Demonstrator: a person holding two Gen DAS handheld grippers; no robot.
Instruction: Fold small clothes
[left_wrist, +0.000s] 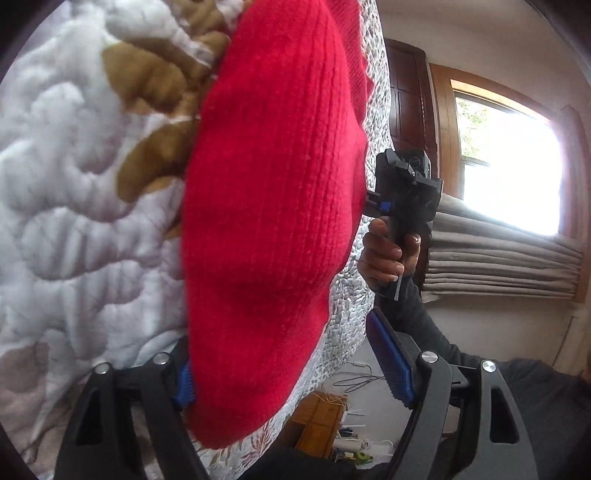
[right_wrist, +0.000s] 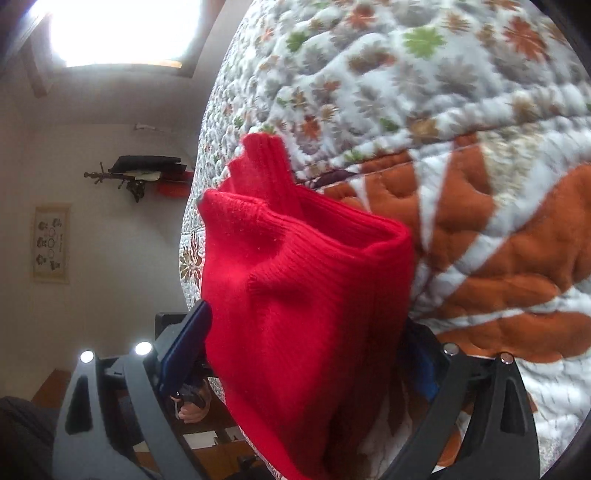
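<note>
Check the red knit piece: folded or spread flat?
Folded. The right wrist view shows the red knit garment doubled over, with layered edges at its top, on the quilt.

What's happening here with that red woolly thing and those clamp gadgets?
A person is folding a small red knitted garment on a quilted bedspread, using a handheld two-finger gripper in each hand. The garment lies between the spread fingers of both the left gripper and the right gripper, and both look open, not pinching it. In the left camera's view the person's hand is wrapped round the other gripper's handle. The garment already looks doubled over, with a ribbed end sticking out.
</note>
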